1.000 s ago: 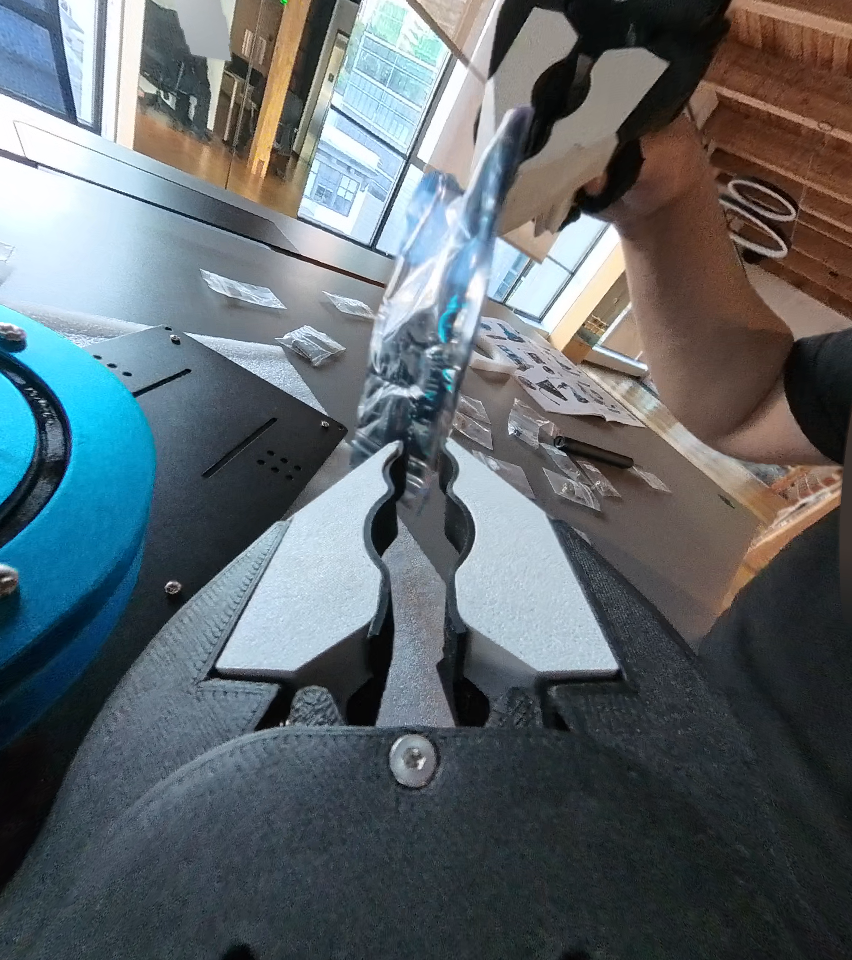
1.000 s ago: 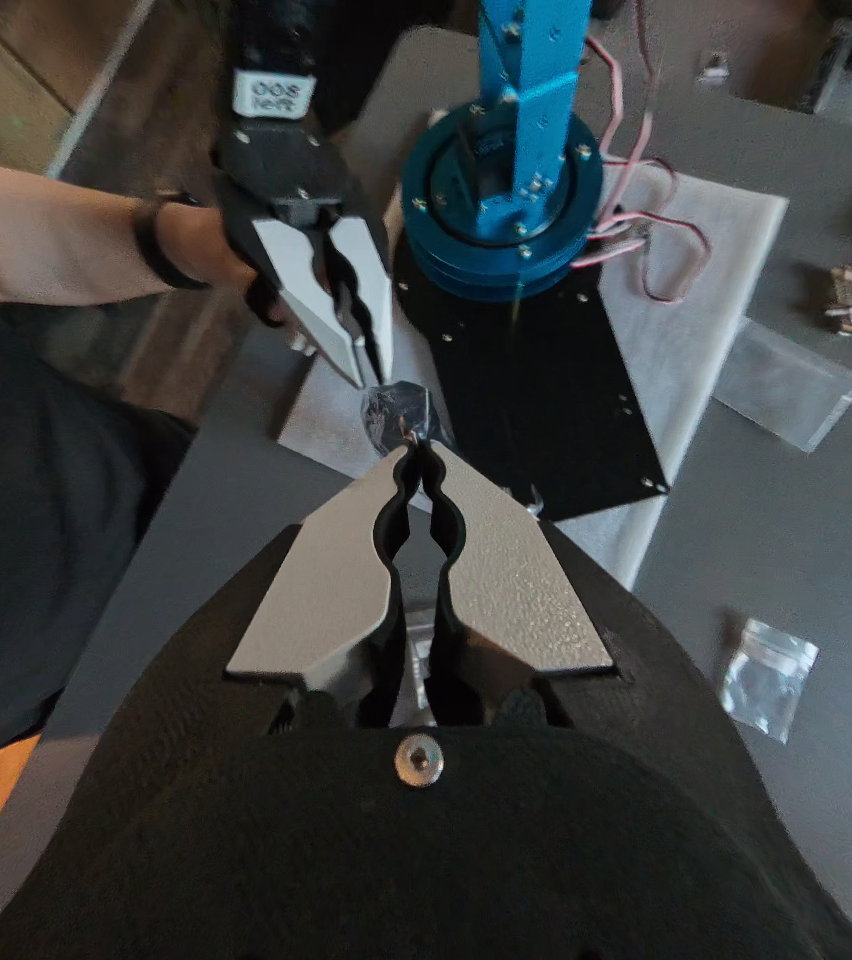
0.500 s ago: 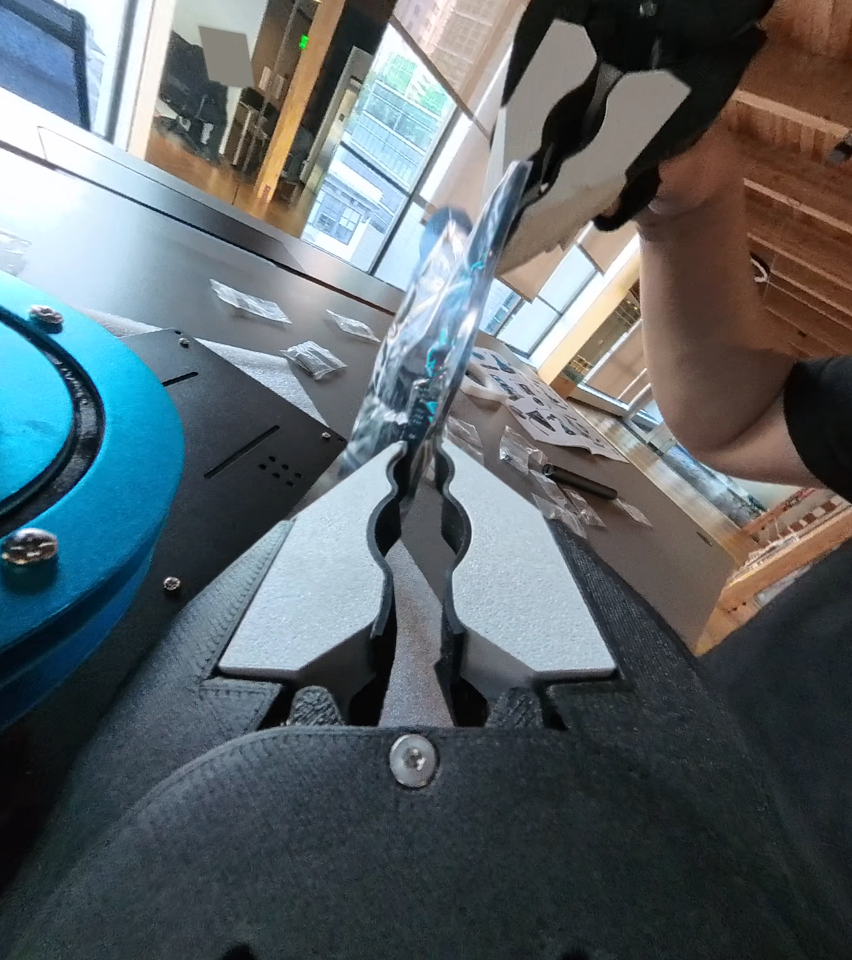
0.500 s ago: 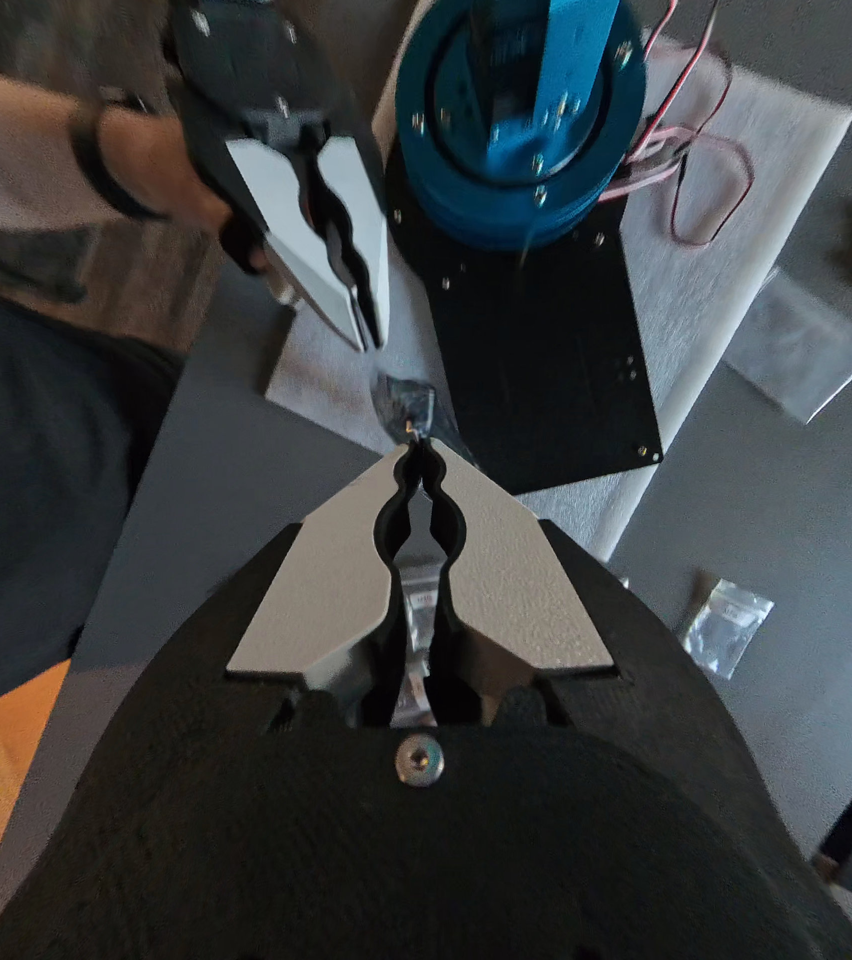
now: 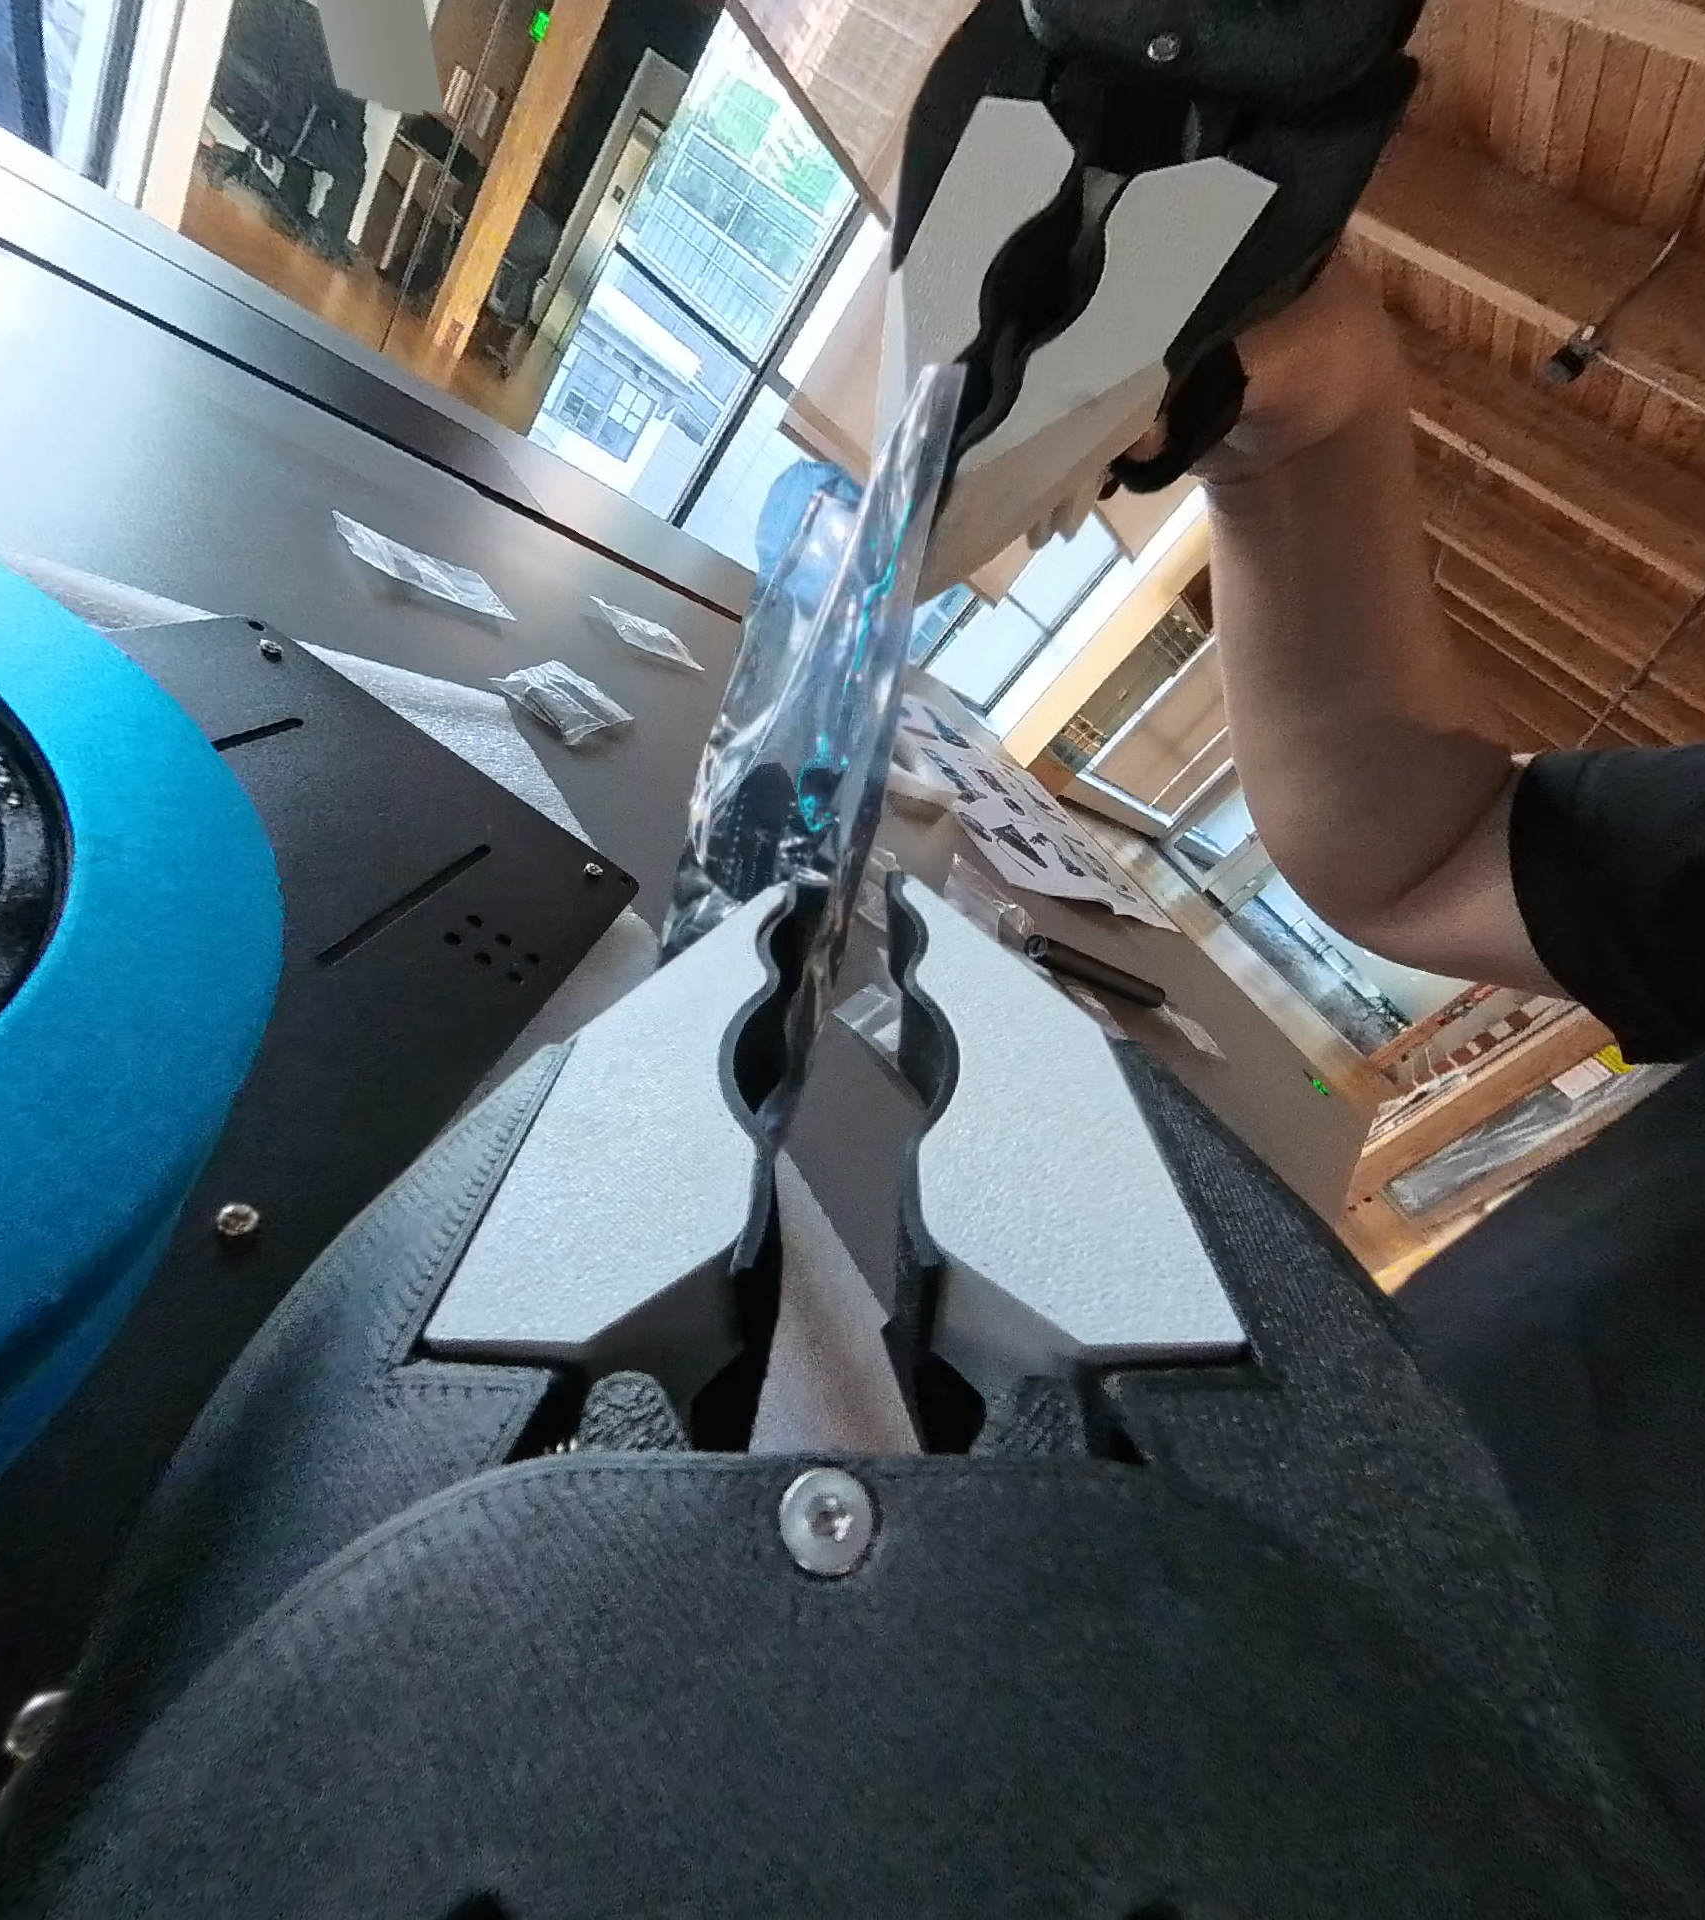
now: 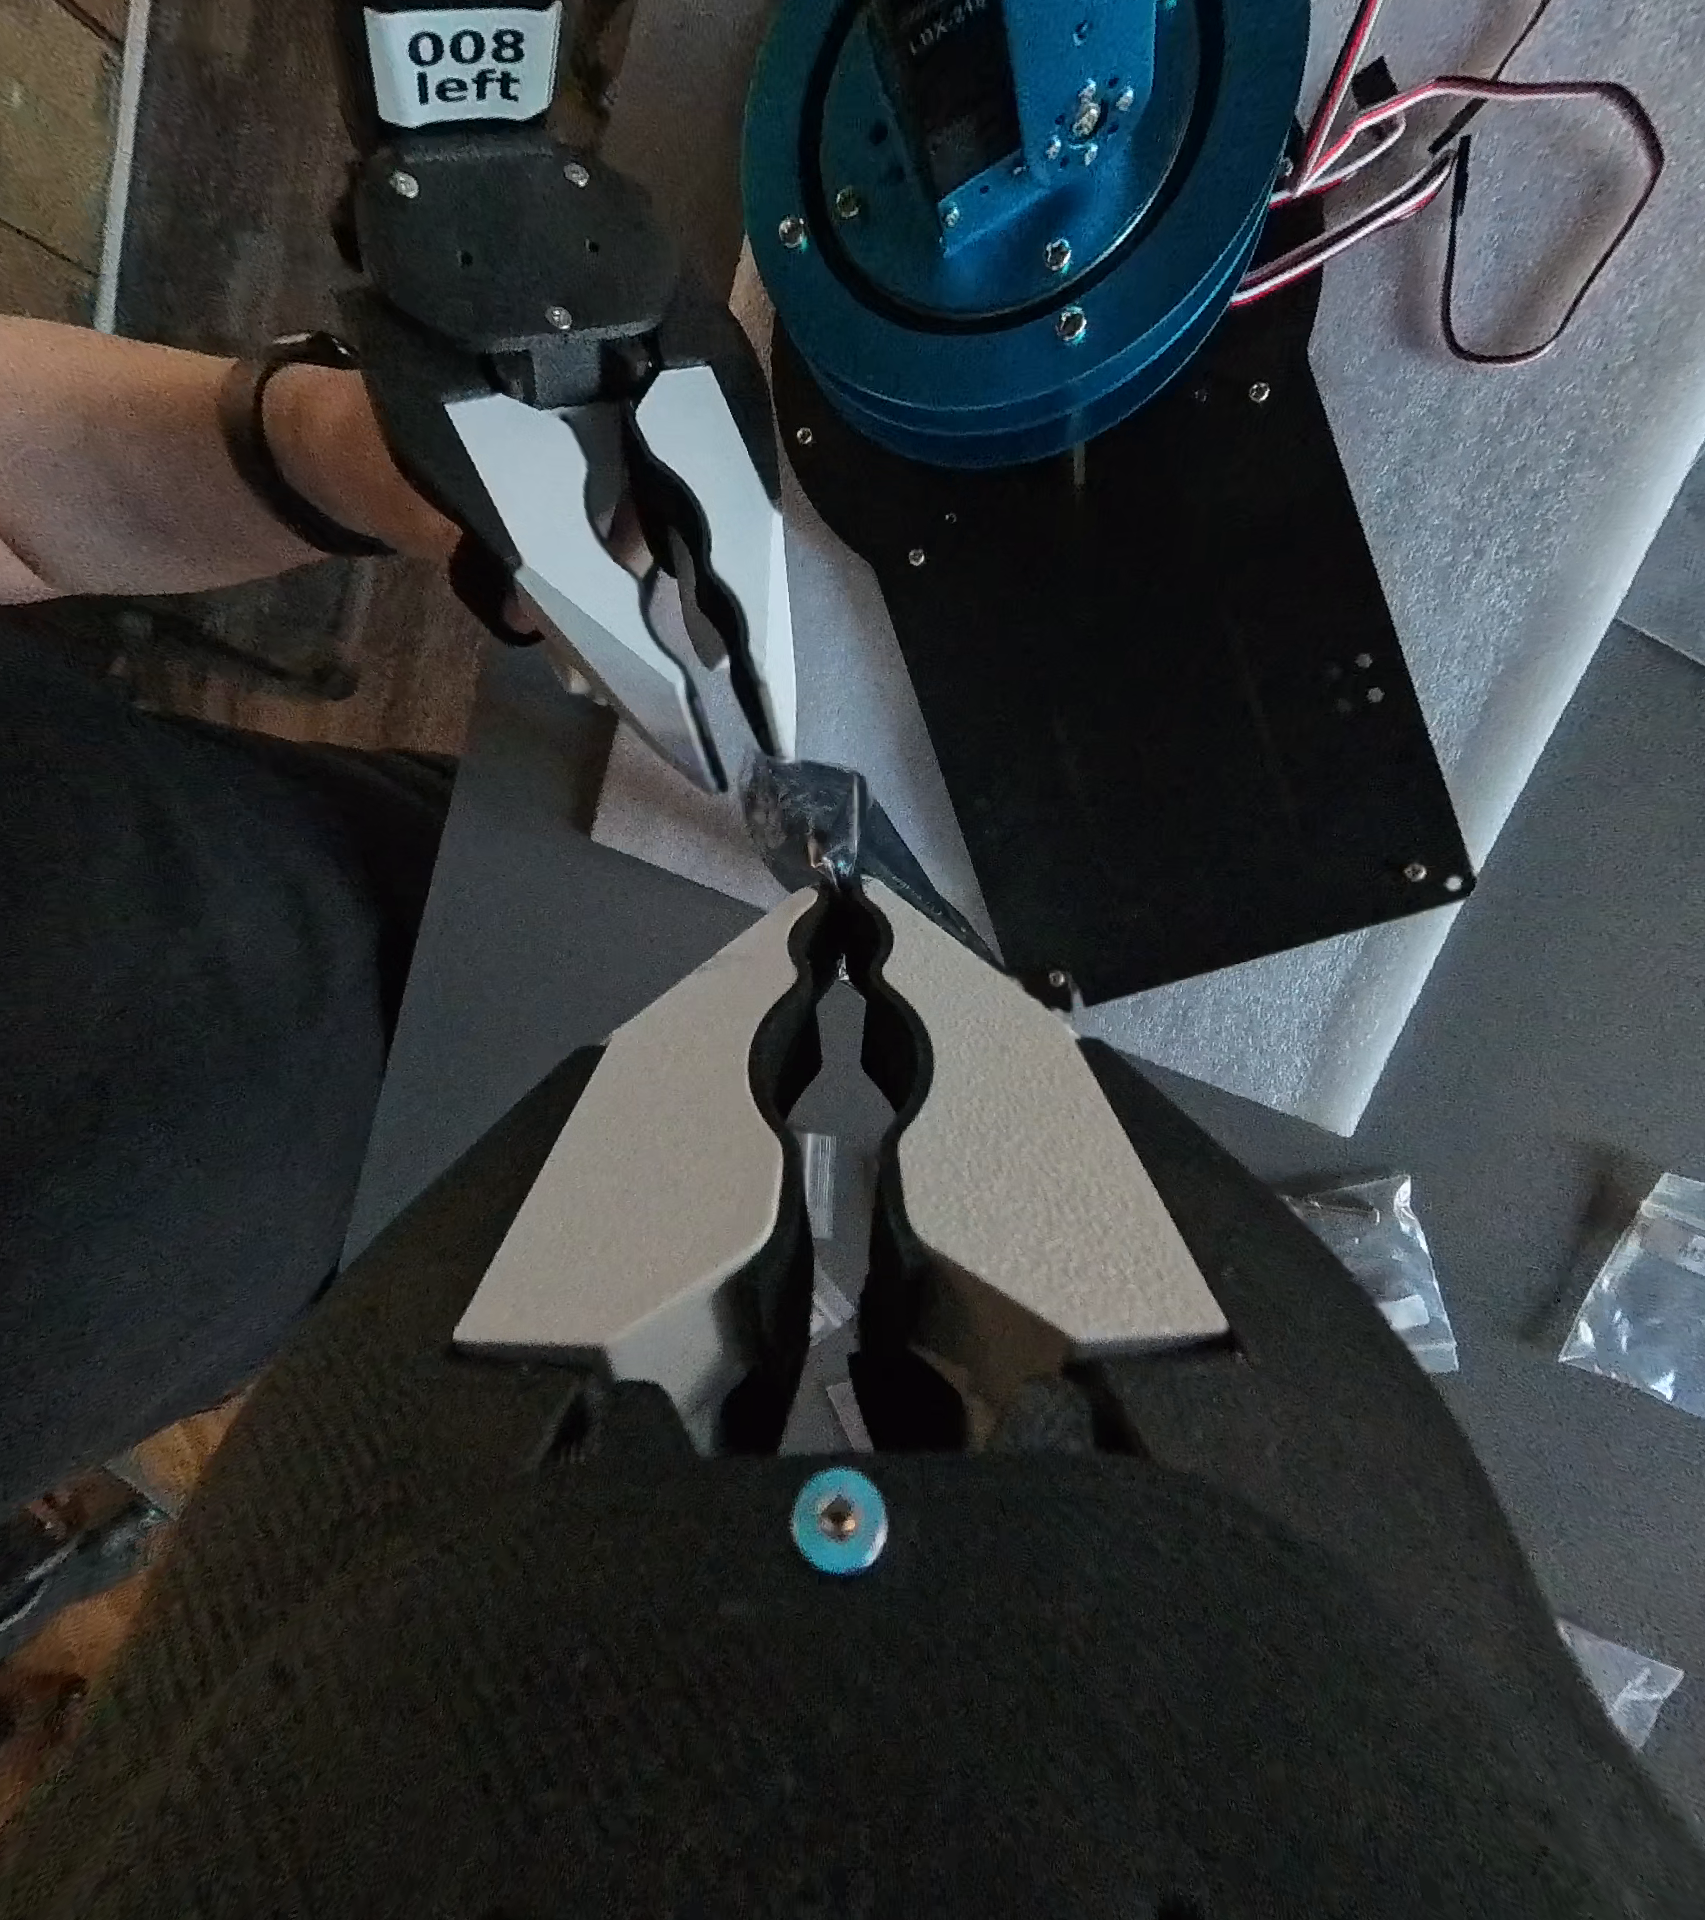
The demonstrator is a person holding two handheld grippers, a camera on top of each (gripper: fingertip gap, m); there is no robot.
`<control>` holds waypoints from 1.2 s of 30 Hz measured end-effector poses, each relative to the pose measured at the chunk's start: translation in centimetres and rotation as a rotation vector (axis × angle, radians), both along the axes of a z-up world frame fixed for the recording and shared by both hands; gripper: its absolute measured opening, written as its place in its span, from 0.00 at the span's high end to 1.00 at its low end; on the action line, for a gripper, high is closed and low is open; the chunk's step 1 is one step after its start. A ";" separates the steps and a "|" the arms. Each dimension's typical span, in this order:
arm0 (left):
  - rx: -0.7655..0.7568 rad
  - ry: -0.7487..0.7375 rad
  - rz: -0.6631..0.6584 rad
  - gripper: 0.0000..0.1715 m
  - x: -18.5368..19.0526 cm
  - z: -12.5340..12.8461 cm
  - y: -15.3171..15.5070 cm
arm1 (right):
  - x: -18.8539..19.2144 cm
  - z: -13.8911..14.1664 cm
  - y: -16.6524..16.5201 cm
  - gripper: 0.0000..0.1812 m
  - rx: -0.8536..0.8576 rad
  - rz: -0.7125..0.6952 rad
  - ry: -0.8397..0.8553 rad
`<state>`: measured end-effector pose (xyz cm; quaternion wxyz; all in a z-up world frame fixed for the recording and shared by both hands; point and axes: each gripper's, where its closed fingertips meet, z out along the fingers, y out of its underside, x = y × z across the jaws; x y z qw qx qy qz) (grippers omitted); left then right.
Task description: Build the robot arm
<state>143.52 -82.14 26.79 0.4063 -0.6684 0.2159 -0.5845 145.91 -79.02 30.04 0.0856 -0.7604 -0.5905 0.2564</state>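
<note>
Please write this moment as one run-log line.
left gripper: open around bag bottom | right gripper: shut on bag top | bag: off table, beside blue base

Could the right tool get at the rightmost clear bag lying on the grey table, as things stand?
Probably not yet: the right tool is shut on the dark bag, so its jaws are occupied. The way over the table to the clear bag looks free.

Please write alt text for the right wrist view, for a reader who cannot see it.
The right gripper pinches one end of a small clear bag of dark parts; the left gripper meets its other end. Behind lie a black plate and blue round base.
</note>
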 end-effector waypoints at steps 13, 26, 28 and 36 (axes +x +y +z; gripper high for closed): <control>0.176 0.027 0.148 1.00 -1.2 3.1 1.0 | -2.4 0.2 -1.4 0.95 0.104 0.079 0.004; 0.207 -0.055 0.080 1.00 -2.3 2.8 -1.7 | -0.2 -2.8 -1.1 0.74 -0.018 -0.153 0.720; 0.213 -0.062 0.051 1.00 -2.2 2.8 -2.1 | -0.8 -2.9 -1.4 0.74 -0.096 -0.143 0.795; 0.183 -0.098 0.068 0.90 -2.1 2.7 -1.6 | -2.0 -2.6 -2.0 0.89 -0.156 -0.075 0.835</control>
